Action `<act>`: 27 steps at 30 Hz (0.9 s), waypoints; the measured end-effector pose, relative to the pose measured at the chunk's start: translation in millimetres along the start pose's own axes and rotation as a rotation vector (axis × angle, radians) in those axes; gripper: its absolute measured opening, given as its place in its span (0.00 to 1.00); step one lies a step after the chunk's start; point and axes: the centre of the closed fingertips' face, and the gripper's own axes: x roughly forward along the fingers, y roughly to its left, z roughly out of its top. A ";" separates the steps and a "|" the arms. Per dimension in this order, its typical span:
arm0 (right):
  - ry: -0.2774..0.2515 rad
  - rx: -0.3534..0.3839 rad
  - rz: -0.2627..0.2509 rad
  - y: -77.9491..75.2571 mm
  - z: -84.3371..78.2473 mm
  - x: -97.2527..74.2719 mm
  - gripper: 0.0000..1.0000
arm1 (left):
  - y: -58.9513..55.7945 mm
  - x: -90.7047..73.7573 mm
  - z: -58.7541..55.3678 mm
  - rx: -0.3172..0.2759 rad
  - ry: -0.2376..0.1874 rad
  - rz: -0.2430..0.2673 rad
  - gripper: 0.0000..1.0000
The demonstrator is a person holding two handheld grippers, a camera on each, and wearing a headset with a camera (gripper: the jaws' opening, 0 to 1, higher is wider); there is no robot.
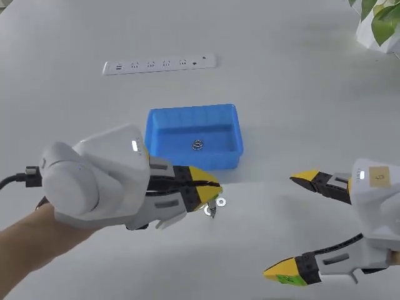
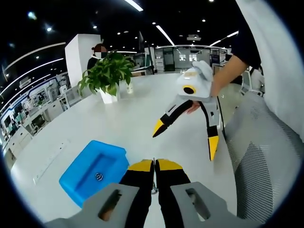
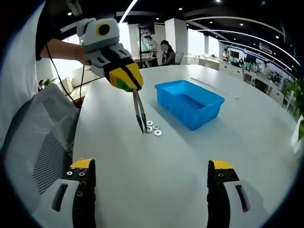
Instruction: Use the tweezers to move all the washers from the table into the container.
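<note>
White table [image 1: 281, 94]: blue container [image 1: 192, 164], washers [image 1: 220, 202], power strip [image 1: 159, 64]

we see the table [image 1: 300, 94] as smooth matt white. container [image 1: 190, 112] is blue plastic, slight sheen inside. washers [image 3: 153, 128] and tweezers [image 3: 139, 111] read as bright bare metal. left gripper [image 1: 216, 189] and right gripper [image 1: 281, 225] shells are matt white plastic. chair [image 3: 42, 137] back is grey woven mesh.

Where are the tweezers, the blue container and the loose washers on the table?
Slim metal tweezers [image 3: 138, 110]: right gripper view, mid-shaft.
Blue rectangular plastic container [image 1: 192, 110]: head view, far rim.
Small round metal washers [image 3: 157, 132]: right gripper view, nearest washer.
</note>
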 end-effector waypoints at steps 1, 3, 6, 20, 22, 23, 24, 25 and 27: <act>0.001 0.004 0.003 0.5 0.2 0.6 0.99 | 0.3 0.5 0.4 -0.010 -0.002 0.001 0.05; -0.005 0.006 0.006 1.2 3.2 2.4 0.99 | 2.2 0.5 0.2 -0.011 -0.001 0.007 0.05; -0.015 -0.005 0.018 4.4 10.5 7.4 0.98 | 0.2 0.0 -0.2 0.005 0.009 -0.003 0.05; -0.042 -0.112 0.164 27.5 45.9 47.2 0.73 | 0.5 -1.8 -3.4 0.019 0.041 -0.030 0.05; -0.044 -0.118 0.178 29.4 49.0 51.9 0.67 | 1.2 -1.8 -3.9 0.012 0.041 -0.028 0.05; -0.042 -0.121 0.192 31.0 50.5 55.3 0.65 | 1.6 -1.7 -4.4 0.006 0.042 -0.027 0.05; -0.040 -0.127 0.197 31.8 51.4 57.4 0.63 | 2.0 -1.7 -4.6 0.005 0.043 -0.025 0.05; -0.036 -0.143 0.201 32.6 52.4 60.7 0.61 | 2.4 -1.8 -5.2 0.002 0.046 -0.025 0.05; -0.031 -0.163 0.209 33.2 53.5 65.3 0.57 | 2.5 -1.5 -5.9 0.003 0.049 -0.025 0.05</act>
